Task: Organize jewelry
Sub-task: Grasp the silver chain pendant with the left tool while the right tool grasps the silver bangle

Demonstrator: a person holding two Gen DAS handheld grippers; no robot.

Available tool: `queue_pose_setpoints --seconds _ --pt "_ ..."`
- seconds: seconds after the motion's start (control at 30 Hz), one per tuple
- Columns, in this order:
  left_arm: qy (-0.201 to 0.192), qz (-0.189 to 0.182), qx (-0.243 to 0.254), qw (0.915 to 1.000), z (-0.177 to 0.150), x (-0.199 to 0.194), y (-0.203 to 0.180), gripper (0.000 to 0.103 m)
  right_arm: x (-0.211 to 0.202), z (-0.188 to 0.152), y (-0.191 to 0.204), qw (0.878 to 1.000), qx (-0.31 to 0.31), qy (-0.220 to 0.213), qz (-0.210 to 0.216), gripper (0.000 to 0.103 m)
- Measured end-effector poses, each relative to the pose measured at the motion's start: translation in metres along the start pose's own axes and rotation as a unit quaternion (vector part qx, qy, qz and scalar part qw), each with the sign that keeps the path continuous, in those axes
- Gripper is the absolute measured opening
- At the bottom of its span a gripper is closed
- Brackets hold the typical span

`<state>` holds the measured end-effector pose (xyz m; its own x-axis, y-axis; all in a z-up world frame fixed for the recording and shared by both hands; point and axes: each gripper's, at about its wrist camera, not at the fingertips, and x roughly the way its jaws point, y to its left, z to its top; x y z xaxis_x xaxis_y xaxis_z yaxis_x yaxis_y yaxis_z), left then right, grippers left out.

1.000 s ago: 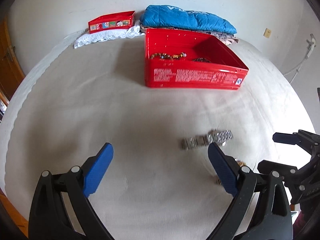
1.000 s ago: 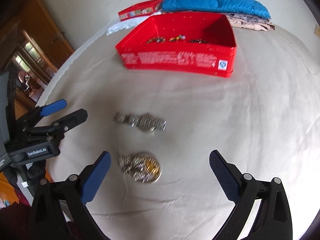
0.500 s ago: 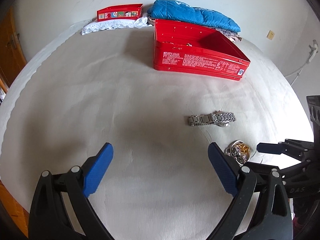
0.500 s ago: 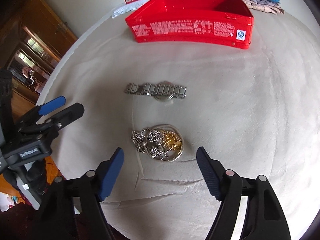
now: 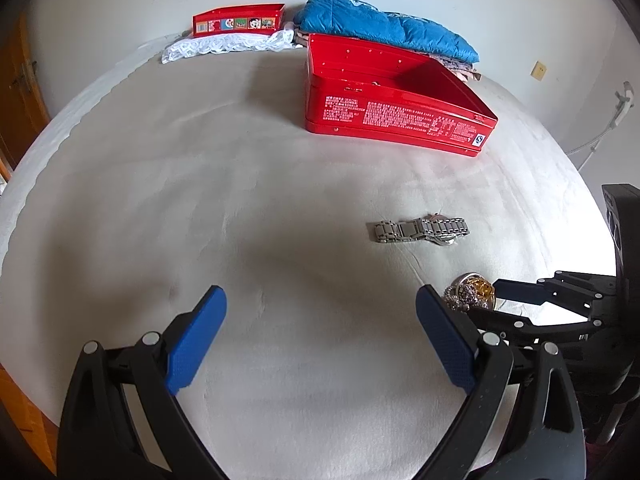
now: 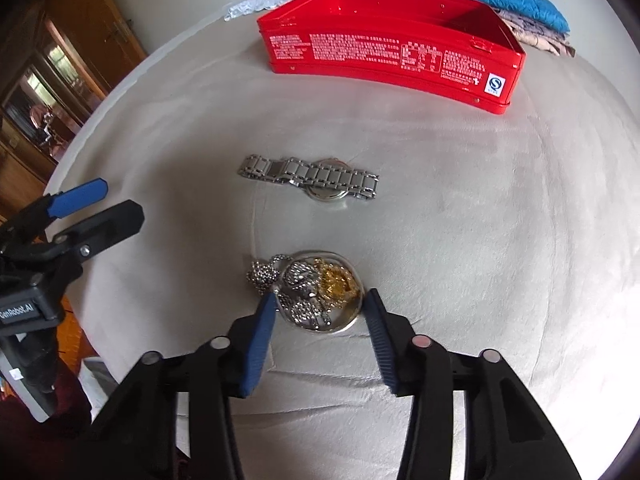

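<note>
Step in hand: the right gripper (image 6: 318, 306) is lowered over the bangle (image 6: 352, 318), a thin silver ring lying flat on the bed cover (image 6: 480, 240), with a heap of beaded chains (image 6: 304, 288), silver and gold, piled inside it.
Right claw: its jaws have just been closing, and the bangle with its heap sits between the two blue pads (image 6: 260, 344). The left pad touches or nearly touches the ring's edge; the right pad stands just beside it. Firm pressure cannot be confirmed, so it reads as not yet clenched on anything.
Left claw: the left gripper (image 5: 320, 344) is released, jaws wide, nothing between them, hanging over bare cover to the left of the jewelry.
Where the task's things are: the bangle and chains lie nearest the right gripper; the watch (image 6: 310, 180), with a steel link band, lies flat just beyond them; the red tin (image 6: 392, 52), open, stands farther back and well apart from both.
Risk, loose heap: the pads bear on the ring only, so a lift may carry the bangle and leave the chains behind, or drag them off in a tangle.
Risk, thin rim: the ring is low and rounded; pads closing high could ride over it, or it could tip and squirt out.
Risk, soft cover: the fabric is already creased under the gripper, and low pads may pinch cloth along with metal.
Risk, stray strand: beads spilling over the ring's left side lie by the left pad and could snag there.
</note>
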<state>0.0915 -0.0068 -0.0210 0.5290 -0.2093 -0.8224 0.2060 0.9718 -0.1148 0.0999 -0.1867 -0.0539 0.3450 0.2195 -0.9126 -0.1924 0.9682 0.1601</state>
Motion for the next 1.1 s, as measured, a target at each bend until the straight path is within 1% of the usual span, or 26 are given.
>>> queue_pose_setpoints --seconds 0.03,0.07,0.1,0.13,0.17,0.27,0.37,0.4,0.43,0.47,0.6,0.7,0.73,0.77,0.8,0.93,0.97,1.1 --pt "0.0 -0.001 0.0 1.0 0.0 0.0 0.0 0.095 -0.001 0.0 0.0 1.0 -0.001 -0.001 0.0 0.044" --pt "0.0 -0.002 0.0 1.0 0.0 0.0 0.0 0.095 -0.002 -0.001 -0.001 1.0 0.0 -0.001 0.001 0.034" --pt "0.0 -0.002 0.0 1.0 0.0 0.0 -0.001 0.095 -0.004 -0.001 -0.002 1.0 0.003 -0.002 0.006 0.028" --pt "0.0 -0.002 0.001 1.0 0.001 0.001 -0.001 0.095 -0.006 -0.001 -0.005 1.0 0.009 -0.002 0.019 0.02" --pt "0.0 -0.003 0.002 1.0 0.001 0.001 -0.002 0.095 -0.008 0.0 -0.008 0.999 0.016 -0.003 0.032 0.018" --pt "0.005 -0.009 0.005 0.9999 0.001 0.003 -0.006 0.095 -0.013 0.0 -0.014 0.999 0.021 -0.008 0.027 0.018" --pt "0.008 -0.014 0.007 0.9999 0.001 0.005 -0.009 0.095 -0.013 -0.002 -0.013 0.999 0.02 -0.003 0.033 0.021" --pt "0.008 -0.015 0.007 0.9998 0.0 0.005 -0.009 0.095 -0.012 -0.002 -0.012 0.999 0.017 -0.002 0.036 0.032" --pt "0.009 -0.015 0.007 0.9998 0.0 0.005 -0.01 0.095 -0.012 -0.003 -0.01 0.999 0.015 -0.002 0.037 0.047" --pt "0.009 -0.015 0.007 0.9998 0.0 0.006 -0.01 0.095 -0.012 -0.002 -0.007 0.999 0.01 -0.004 0.035 0.055" --pt "0.009 -0.015 0.004 0.9998 0.0 0.006 -0.008 0.095 -0.003 0.0 0.003 0.999 -0.005 0.005 0.032 0.055" --pt "0.01 -0.015 -0.002 0.9998 0.001 0.007 -0.004 0.095 0.005 0.002 0.013 1.0 -0.026 0.005 0.006 0.056" --pt "0.011 -0.016 -0.005 0.9998 0.001 0.008 -0.003 0.095 0.006 0.002 0.015 0.999 -0.033 0.003 -0.002 0.055" --pt "0.012 -0.016 -0.007 0.9998 0.001 0.009 -0.002 0.095 0.007 0.002 0.018 0.999 -0.038 0.0 -0.014 0.046" --pt "0.014 -0.017 -0.009 0.9997 0.001 0.01 -0.001 0.095 0.007 0.003 0.018 0.999 -0.041 -0.002 -0.019 0.046" --pt "0.016 -0.021 -0.015 0.9995 0.001 0.011 0.002 0.095 0.003 0.004 0.014 0.999 -0.036 -0.006 -0.009 0.046" --pt "0.016 -0.021 -0.015 0.9995 0.0 0.012 0.002 0.095 -0.002 0.005 0.011 1.0 -0.029 -0.012 -0.001 0.046" --pt "0.016 -0.021 -0.013 0.9996 0.002 0.012 0.001 0.095 -0.025 0.006 -0.004 0.999 -0.013 -0.04 0.01 0.046"
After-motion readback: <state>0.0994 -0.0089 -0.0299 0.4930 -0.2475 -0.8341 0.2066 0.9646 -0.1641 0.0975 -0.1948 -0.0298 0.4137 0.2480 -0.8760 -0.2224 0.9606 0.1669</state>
